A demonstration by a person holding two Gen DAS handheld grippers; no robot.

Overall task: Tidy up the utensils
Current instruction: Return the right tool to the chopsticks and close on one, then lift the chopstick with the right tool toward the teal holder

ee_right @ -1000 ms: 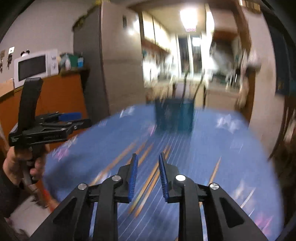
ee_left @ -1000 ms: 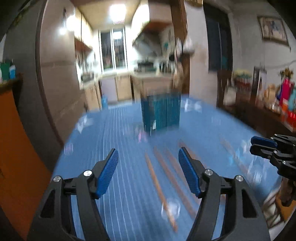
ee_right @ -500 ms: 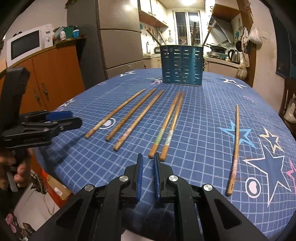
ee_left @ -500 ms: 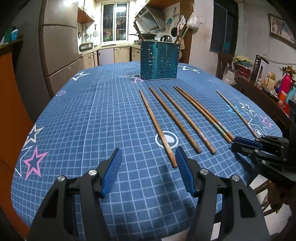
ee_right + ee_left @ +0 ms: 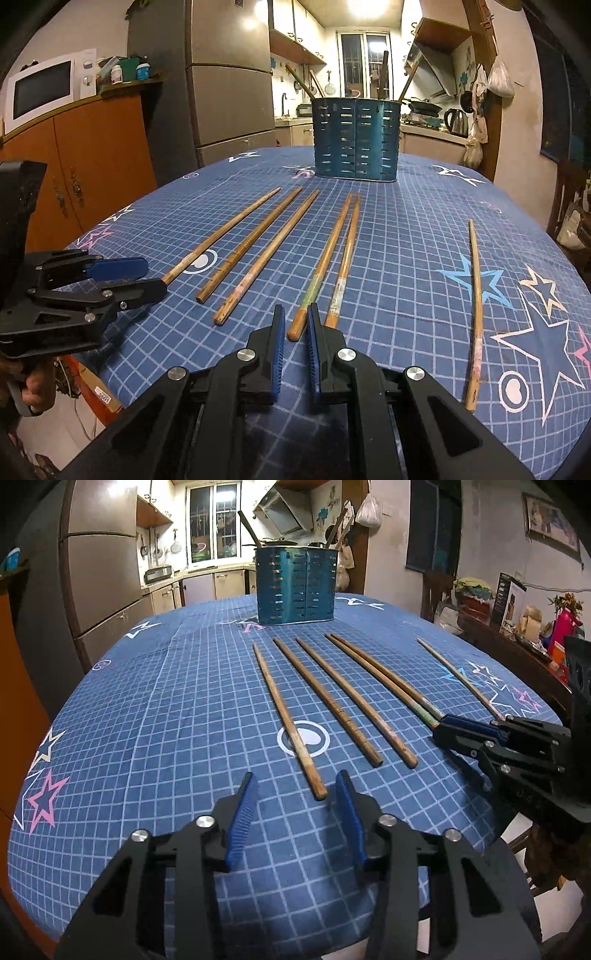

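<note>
Six chopsticks [image 5: 258,251] on table, one holder [image 5: 356,138], left hand-held gripper [image 5: 295,812] wide, right hand-held gripper [image 5: 296,328] narrow, empty

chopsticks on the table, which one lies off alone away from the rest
The far-right chopstick, lying across the light blue star. The other five sit grouped to its left.

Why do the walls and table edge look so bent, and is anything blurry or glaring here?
Left wrist view: sharp, fisheye lens bows the blue grid tablecloth and fridge. Right wrist view: also sharp, ceiling lamp blows out white, warm light; wooden chopsticks and teal slotted utensil holder stay crisp.
</note>
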